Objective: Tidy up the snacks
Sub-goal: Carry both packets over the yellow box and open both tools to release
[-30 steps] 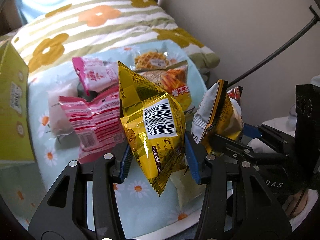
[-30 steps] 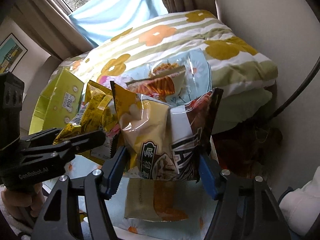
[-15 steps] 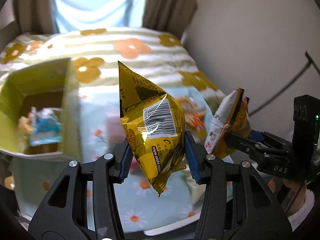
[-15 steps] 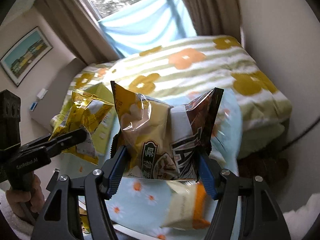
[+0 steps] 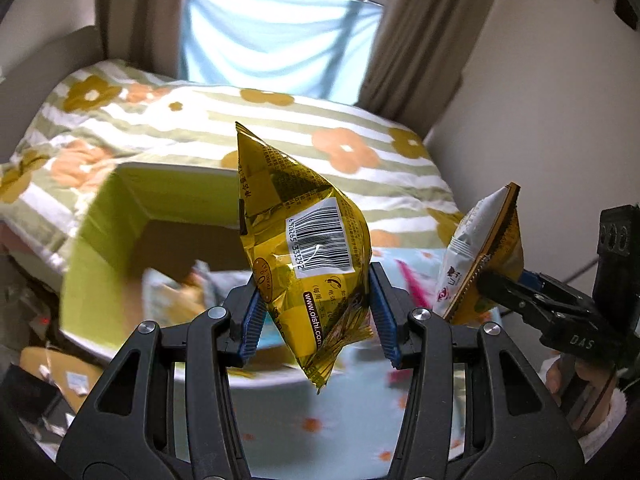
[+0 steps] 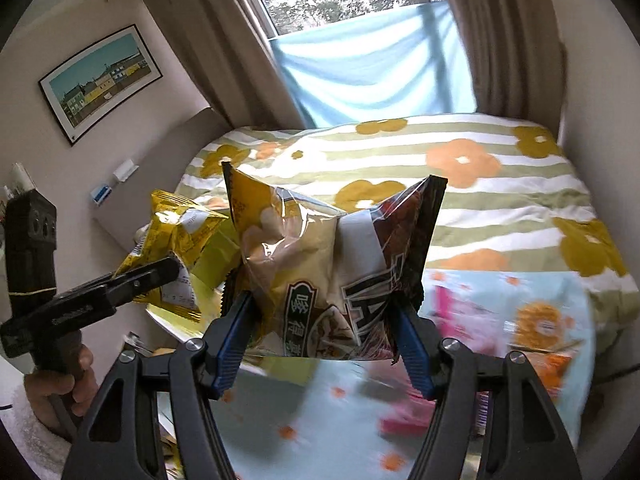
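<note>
My left gripper (image 5: 316,320) is shut on a yellow snack bag (image 5: 304,240) with a barcode label and holds it in the air; it also shows in the right wrist view (image 6: 176,248). My right gripper (image 6: 324,332) is shut on a beige and dark brown snack bag (image 6: 332,264), seen edge-on in the left wrist view (image 5: 480,264). An open green box (image 5: 132,224) with a few packets inside sits below and left of the left gripper. Pink packets (image 6: 452,308) and an orange packet (image 6: 540,324) lie blurred on the blue flowered cloth (image 6: 320,432).
A bed with a striped flowered quilt (image 6: 460,184) lies behind the cloth. Curtains and a window with a blue sheet (image 5: 276,52) are beyond it. A wall stands on the right (image 5: 540,100). Clutter lies on the floor at the left (image 5: 44,380).
Both grippers have lifted and swung left with their bags. The green box has come into the middle of the left wrist view, and the loose packets have slid to the right.
</note>
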Motion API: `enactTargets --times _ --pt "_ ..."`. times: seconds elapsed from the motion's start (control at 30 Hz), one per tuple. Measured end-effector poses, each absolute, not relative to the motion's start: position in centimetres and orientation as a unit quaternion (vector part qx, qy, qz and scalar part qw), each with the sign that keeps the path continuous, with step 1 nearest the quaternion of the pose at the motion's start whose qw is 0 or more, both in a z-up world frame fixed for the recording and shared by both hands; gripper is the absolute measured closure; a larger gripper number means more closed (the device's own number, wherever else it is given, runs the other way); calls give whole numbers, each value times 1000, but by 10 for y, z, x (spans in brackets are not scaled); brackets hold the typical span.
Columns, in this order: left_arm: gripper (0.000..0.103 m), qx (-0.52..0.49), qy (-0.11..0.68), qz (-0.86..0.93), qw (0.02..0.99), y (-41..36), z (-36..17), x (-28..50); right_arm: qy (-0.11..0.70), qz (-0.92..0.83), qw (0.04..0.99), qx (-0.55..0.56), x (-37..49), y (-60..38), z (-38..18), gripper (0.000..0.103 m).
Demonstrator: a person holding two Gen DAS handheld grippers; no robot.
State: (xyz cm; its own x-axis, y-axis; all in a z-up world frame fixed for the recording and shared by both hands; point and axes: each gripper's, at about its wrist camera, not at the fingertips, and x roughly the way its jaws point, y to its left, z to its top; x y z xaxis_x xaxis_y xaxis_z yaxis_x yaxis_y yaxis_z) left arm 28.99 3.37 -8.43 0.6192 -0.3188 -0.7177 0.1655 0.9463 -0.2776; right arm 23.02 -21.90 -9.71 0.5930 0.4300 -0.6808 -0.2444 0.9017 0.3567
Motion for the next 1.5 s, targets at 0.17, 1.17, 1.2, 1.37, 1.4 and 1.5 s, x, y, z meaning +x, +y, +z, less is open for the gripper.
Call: enactTargets --times 0.17,1.17,1.2,1.37,1.4,1.5 --pt "59 -96 438 -126 885 100 -107 333 424 198 877 111 268 -152 -108 40" --pt "0 -50 507 -102 855 188 -177 358 506 156 843 99 323 -50 -162 40" --pt "0 -50 503 -98 857 189 -174 355 505 157 843 99 325 -49 -162 40" --pt "0 -53 503 -96 857 191 -171 349 486 156 855 92 327 -41 -162 2" --pt "0 -55 503 -95 857 192 -171 348 474 163 860 95 324 -41 -161 0" --pt "0 -63 503 -92 857 196 -170 344 444 177 872 104 316 -40 -156 0"
